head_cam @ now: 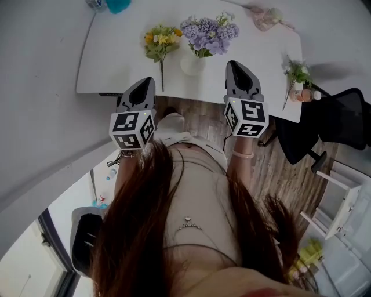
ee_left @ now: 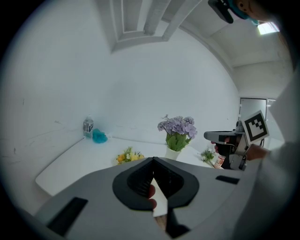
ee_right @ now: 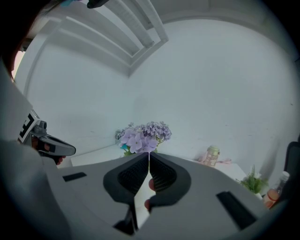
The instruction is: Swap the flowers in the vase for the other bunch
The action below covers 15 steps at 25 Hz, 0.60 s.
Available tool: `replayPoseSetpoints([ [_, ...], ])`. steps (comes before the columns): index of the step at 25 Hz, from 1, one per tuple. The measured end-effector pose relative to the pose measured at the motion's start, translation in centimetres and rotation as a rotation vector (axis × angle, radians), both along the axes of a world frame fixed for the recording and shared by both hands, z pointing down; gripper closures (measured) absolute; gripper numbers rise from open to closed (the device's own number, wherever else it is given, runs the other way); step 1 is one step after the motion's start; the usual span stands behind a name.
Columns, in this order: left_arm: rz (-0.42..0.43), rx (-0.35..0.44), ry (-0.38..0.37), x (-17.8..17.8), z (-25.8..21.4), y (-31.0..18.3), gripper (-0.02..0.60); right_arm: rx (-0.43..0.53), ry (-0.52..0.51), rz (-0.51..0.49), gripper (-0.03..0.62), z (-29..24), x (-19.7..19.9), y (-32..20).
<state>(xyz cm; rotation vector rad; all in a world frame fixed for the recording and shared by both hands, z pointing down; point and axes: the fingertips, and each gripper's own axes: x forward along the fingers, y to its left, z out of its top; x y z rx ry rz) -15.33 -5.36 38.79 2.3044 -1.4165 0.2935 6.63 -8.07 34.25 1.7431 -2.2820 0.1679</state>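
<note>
A bunch of purple flowers [head_cam: 208,35] stands in a white vase [head_cam: 192,64] near the front edge of the white table [head_cam: 116,64]. To its left lies a yellow bunch [head_cam: 161,42] flat on the table, stems toward me. My left gripper [head_cam: 145,86] hovers at the table's front edge just left of the yellow bunch's stems, shut and empty. At the right of the vase my right gripper [head_cam: 233,66] is shut too, with nothing in it. The purple flowers [ee_right: 144,136] show just past the right gripper's tips [ee_right: 149,153]; yellow flowers [ee_left: 129,155] lie beyond the left's [ee_left: 153,160].
A teal object [head_cam: 117,5] and a bottle [ee_left: 88,126] sit at the table's far left corner. A small green plant [head_cam: 297,72] with an orange-capped bottle [head_cam: 304,95] stands at the right end, a jar [ee_right: 212,155] at the back. A black chair [head_cam: 324,125] is right of the table.
</note>
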Motion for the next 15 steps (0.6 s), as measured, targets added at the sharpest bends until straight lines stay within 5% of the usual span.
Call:
replayPoseSetpoints([
  [15, 0.003, 0.037, 0.022, -4.8, 0.7, -7.3, 0.578, -0.004, 0.079, 0.132, 0.562, 0.9, 0.1, -3.7],
])
